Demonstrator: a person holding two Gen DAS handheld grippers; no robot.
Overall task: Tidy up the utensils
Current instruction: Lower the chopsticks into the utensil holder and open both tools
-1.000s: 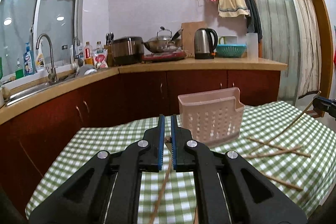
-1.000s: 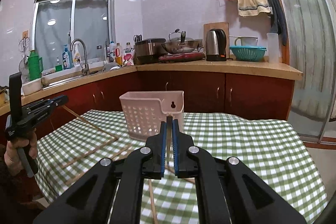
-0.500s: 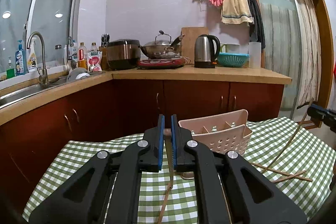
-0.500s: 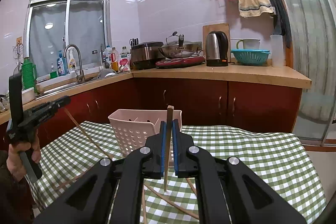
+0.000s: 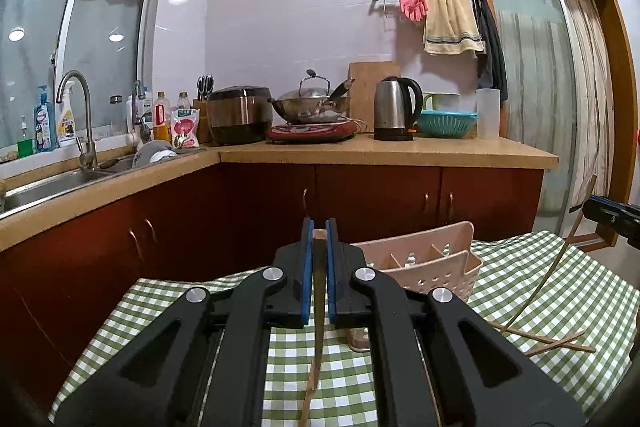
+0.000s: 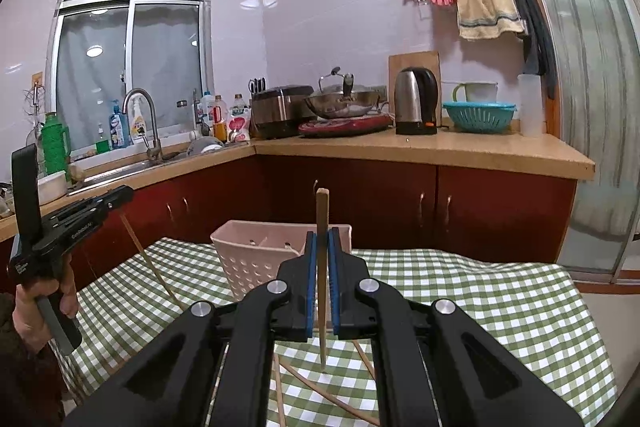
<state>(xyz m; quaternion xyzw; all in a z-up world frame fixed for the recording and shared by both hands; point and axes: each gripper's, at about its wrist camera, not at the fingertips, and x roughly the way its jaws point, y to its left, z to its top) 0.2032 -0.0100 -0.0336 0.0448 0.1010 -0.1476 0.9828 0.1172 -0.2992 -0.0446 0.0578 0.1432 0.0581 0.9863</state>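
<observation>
My left gripper is shut on a wooden chopstick that hangs down toward the checked table. A pink perforated utensil basket stands just right of and beyond it. My right gripper is shut on another wooden chopstick, held nearly upright in front of the same basket. The left gripper with its chopstick also shows in the right wrist view at the left. The right gripper shows at the right edge of the left wrist view. Loose chopsticks lie on the cloth.
The table has a green checked cloth. More loose chopsticks lie right of the basket. Behind are red cabinets and a counter with a kettle, wok, rice cooker and sink. A glass door stands at the right.
Both grippers have lifted their chopsticks off the cloth and swung them from lying toward upright. The views have risen, so the basket sits lower and its open top shows.
</observation>
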